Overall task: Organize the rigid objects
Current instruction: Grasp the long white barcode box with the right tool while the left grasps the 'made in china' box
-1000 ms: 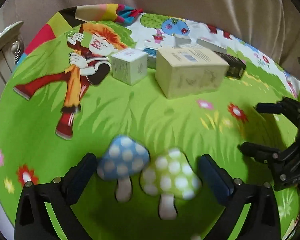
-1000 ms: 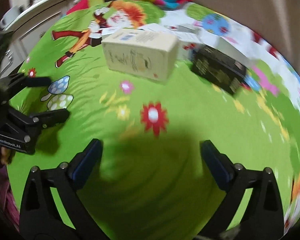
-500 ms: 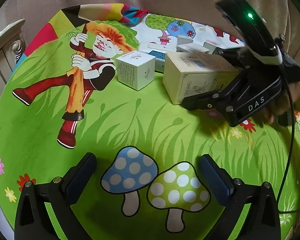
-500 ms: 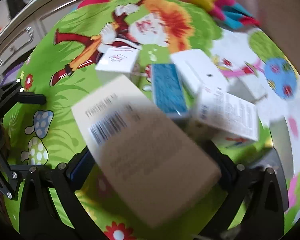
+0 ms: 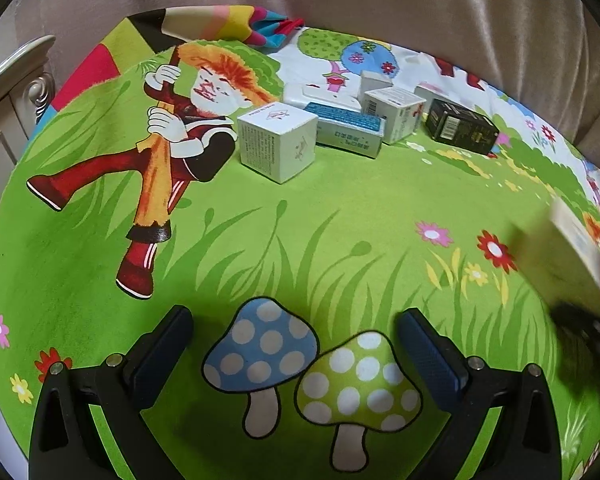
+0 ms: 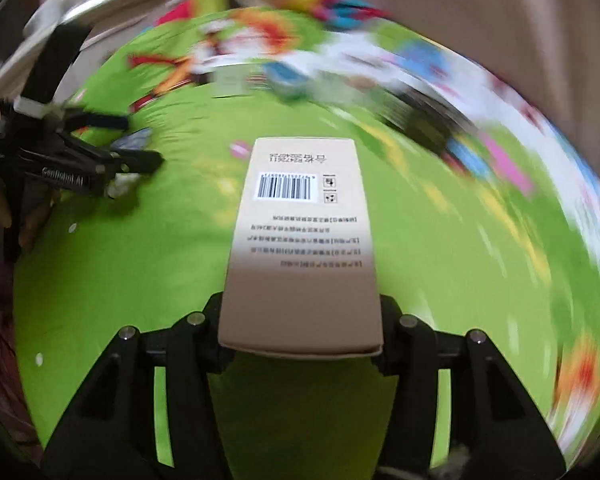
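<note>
My right gripper point(image 6: 300, 312) holds a tall beige box point(image 6: 300, 220) with a barcode on top. Its jaws are closing, with the box pressed between the pads, lifted over the green play mat point(image 6: 440, 300). In the left wrist view the same beige box point(image 5: 560, 260) shows blurred at the right edge. My left gripper point(image 5: 294, 320) stands open over the printed mushrooms with nothing between its fingers. At the back of the mat sit a white cube box point(image 5: 278, 142), a blue-topped box point(image 5: 348, 128), a white box point(image 5: 394, 114) and a black box point(image 5: 460, 128).
The mat point(image 5: 300, 232) lies in front of beige upholstery point(image 5: 380, 8). A pale cabinet point(image 5: 12, 92) stands at the left edge. A flat white box point(image 5: 320, 96) lies behind the blue-topped one. The right wrist view is motion-blurred away from the box.
The right gripper reached the box cluster, closed on the beige box and carried it off to the near right of the mat. The left gripper stayed put and open.
</note>
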A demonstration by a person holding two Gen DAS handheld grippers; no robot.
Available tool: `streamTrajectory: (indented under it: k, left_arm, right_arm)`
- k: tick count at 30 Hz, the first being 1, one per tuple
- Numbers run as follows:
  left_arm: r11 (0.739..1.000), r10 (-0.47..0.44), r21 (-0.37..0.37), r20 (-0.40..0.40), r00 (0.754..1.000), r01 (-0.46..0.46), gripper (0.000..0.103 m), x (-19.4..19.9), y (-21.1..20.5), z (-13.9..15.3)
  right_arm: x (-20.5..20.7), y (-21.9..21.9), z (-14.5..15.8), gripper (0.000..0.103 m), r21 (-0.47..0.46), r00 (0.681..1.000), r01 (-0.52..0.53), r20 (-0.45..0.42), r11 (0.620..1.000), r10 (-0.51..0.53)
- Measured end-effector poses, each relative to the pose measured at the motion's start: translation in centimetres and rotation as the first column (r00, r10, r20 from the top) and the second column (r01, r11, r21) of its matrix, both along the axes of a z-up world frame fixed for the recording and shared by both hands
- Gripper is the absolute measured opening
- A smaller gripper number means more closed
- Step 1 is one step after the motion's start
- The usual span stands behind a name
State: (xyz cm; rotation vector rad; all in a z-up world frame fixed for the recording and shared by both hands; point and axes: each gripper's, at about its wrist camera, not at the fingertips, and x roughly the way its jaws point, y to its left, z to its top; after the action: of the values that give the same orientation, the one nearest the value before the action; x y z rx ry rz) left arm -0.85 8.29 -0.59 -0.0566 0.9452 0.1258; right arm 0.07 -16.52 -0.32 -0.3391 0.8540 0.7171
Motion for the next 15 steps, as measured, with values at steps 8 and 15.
streamTrajectory:
  k: [8,15]
  left_arm:
    - [0.978,0.21,0.013,-0.003,0.978,-0.21,0.103,8.4,1.2,-0.2]
    - [0.991,0.136,0.018,-0.019,0.991,-0.136,0.076,13.8,1.9,0.3]
  right_arm:
    - [-2.7,-2.7,0.2,0.057,0.017,0.986,0.165,0.001,0.986,-0.165]
    - [-1.9,-3.7,-0.1,0.058,0.033,0.987,0.161,-0.014,0.986,-0.161]
